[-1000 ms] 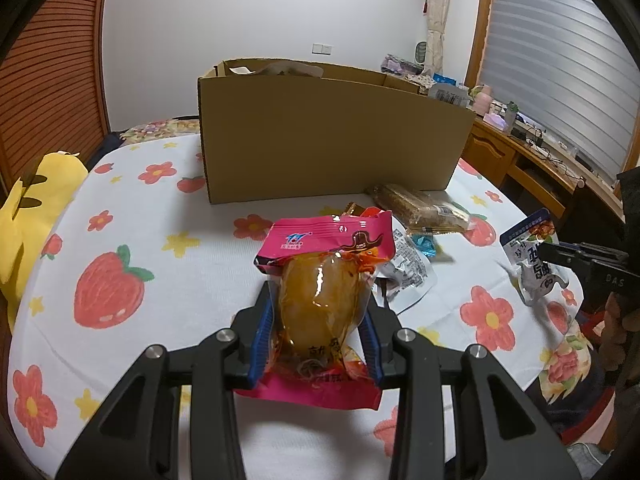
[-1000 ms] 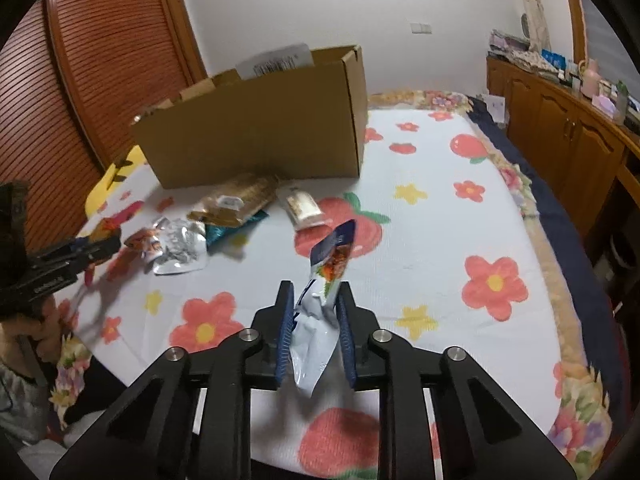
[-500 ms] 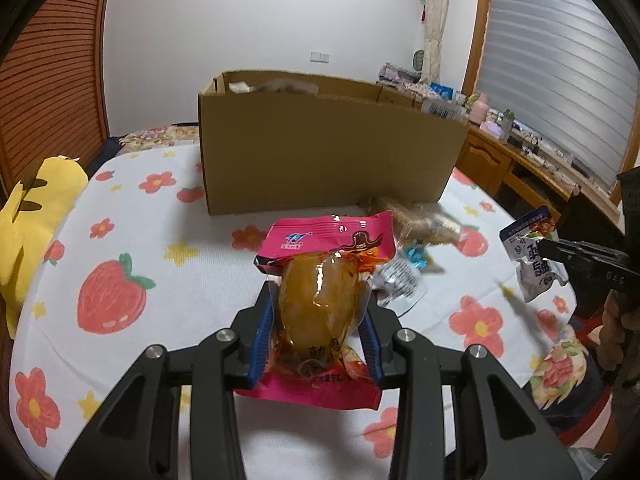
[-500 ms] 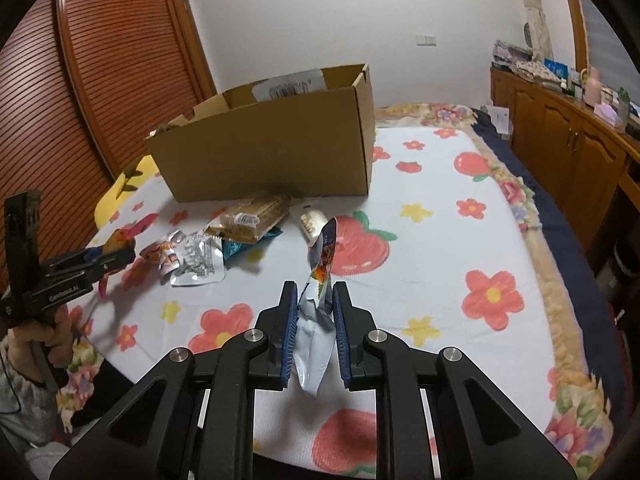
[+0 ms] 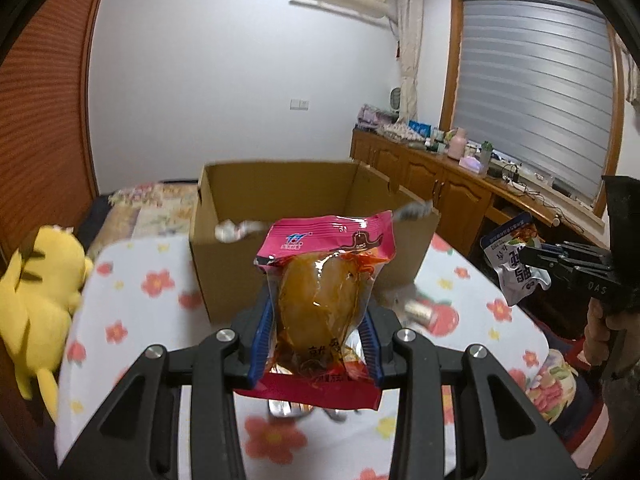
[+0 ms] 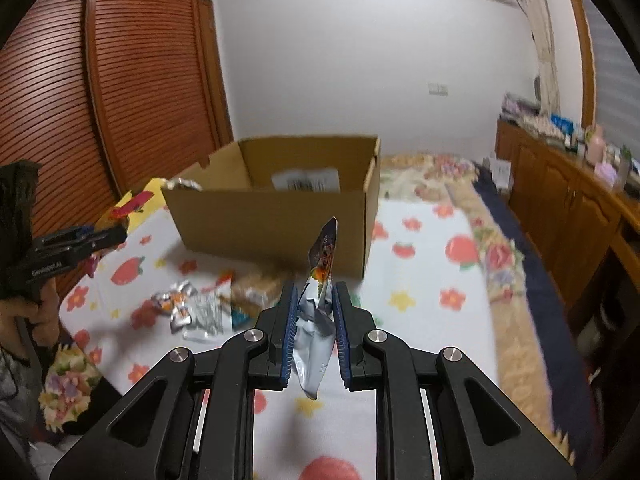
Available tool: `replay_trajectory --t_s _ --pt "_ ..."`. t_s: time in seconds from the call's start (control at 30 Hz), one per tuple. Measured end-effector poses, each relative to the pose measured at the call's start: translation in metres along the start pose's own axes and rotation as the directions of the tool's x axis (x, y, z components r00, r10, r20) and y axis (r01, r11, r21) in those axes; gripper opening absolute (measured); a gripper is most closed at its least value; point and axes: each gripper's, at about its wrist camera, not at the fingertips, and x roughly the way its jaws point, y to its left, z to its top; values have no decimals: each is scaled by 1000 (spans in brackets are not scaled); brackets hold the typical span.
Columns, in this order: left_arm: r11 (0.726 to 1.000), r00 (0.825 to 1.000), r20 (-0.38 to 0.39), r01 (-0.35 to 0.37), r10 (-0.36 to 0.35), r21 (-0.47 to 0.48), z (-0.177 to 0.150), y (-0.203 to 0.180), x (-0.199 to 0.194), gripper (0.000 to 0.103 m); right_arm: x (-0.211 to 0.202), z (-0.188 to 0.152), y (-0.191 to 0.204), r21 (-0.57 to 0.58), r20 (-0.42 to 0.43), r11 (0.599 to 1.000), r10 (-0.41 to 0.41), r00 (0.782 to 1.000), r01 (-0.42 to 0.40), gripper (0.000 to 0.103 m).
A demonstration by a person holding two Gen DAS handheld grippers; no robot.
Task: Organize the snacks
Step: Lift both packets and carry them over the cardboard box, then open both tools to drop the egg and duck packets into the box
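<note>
Cardboard box [image 5: 304,248] open-topped, directly ahead

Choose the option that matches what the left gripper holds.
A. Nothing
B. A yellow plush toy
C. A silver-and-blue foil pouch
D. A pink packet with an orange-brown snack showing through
D: in the left wrist view the left gripper is clamped on the pink packet, its orange-brown contents visible through the clear film.
</note>
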Motion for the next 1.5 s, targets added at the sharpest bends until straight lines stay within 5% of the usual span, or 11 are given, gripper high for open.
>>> replay_trajectory --t_s 0.6,1.2,1.5 --pt "999 992 127 1 -5 37 90 22 34 37 32 102 15 -132 156 991 50 986 -29 15" --pt "1000 999 29 17 -17 -5 100 55 107 38 129 120 9 -140 68 990 43 997 -33 16" --pt "1000 1000 11 10 -10 0 95 54 117 55 152 111 3 -114 22 993 38 999 -35 17"
